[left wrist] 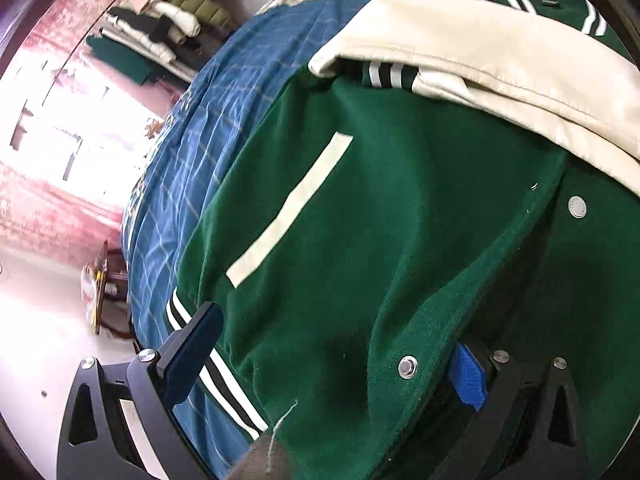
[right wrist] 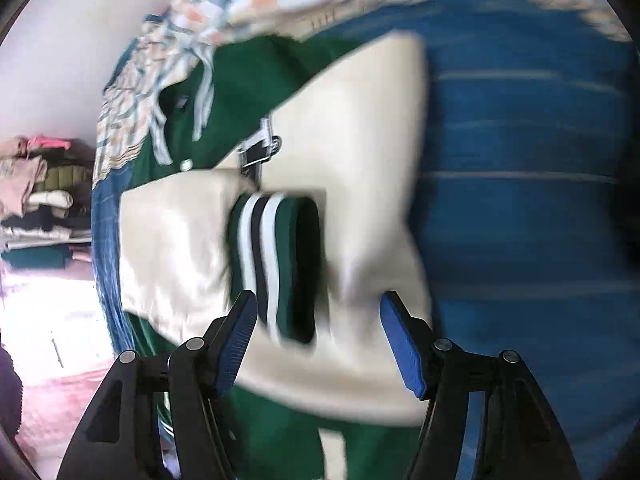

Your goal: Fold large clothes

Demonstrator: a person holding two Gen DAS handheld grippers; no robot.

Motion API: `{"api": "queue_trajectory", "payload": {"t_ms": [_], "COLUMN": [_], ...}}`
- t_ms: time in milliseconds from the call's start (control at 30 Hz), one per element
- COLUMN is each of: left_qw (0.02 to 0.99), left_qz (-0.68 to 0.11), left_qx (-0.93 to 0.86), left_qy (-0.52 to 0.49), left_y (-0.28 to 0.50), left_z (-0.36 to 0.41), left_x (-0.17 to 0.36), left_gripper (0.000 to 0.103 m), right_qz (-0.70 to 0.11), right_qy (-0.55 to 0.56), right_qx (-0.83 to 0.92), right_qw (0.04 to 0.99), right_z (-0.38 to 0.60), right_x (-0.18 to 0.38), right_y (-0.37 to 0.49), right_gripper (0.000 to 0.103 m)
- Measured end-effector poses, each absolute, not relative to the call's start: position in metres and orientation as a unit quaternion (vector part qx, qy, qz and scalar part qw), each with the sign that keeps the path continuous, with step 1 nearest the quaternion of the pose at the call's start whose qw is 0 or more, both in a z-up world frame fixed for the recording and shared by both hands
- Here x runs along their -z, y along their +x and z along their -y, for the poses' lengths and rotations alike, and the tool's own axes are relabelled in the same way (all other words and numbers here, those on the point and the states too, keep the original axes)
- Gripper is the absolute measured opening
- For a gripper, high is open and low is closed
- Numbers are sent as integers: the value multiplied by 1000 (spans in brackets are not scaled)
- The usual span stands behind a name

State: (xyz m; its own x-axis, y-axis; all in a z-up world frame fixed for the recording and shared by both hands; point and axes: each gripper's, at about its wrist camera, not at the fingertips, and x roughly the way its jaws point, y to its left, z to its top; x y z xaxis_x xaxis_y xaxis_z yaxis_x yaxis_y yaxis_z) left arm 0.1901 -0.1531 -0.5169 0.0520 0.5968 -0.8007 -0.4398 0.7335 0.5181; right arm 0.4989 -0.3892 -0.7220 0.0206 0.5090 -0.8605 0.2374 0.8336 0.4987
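Green jacket (left wrist: 380, 240) flat on bed (left wrist: 192, 168), cream sleeve (right wrist: 360, 184) at 12 o'clock crossed inward for folding; your jaws apart, both grippers, left gripper (left wrist: 332, 360) straddling hem, right gripper (right wrist: 320, 336) over cuff.

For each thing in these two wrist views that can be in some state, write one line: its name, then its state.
green jacket: spread on the bed, front unsnapped.
cream sleeves: folded across the body.
striped cuff: lying between the right fingers, ungripped.
left gripper: open, straddling the hem area.
right gripper: open over the cuff.
blue bedsheet: covering the bed, wrinkled.
clothes pile: folded and stacked.
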Motion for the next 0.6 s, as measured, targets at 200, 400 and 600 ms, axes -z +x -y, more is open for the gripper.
{"api": "queue_trajectory", "payload": {"t_ms": [200,400,600], "left_qw": [724,716,715], "left_qz": [-587,-598,-601], "left_qx": [-355,-349,-350], "left_qy": [75,88,75], "left_y": [184,175,173], "left_z": [165,169,168], "left_x": [510,505,499], "left_gripper": [103,103,103], "right_qz": [-680,-691,-661], "right_qy": [165,181,331], "right_qx": [-85,-66,-115], "right_qw": [709,697,664], "right_z": [361,392,424], "right_x": [724,694,660], "right_y": [492,483,463], "right_gripper": [7,15,39]}}
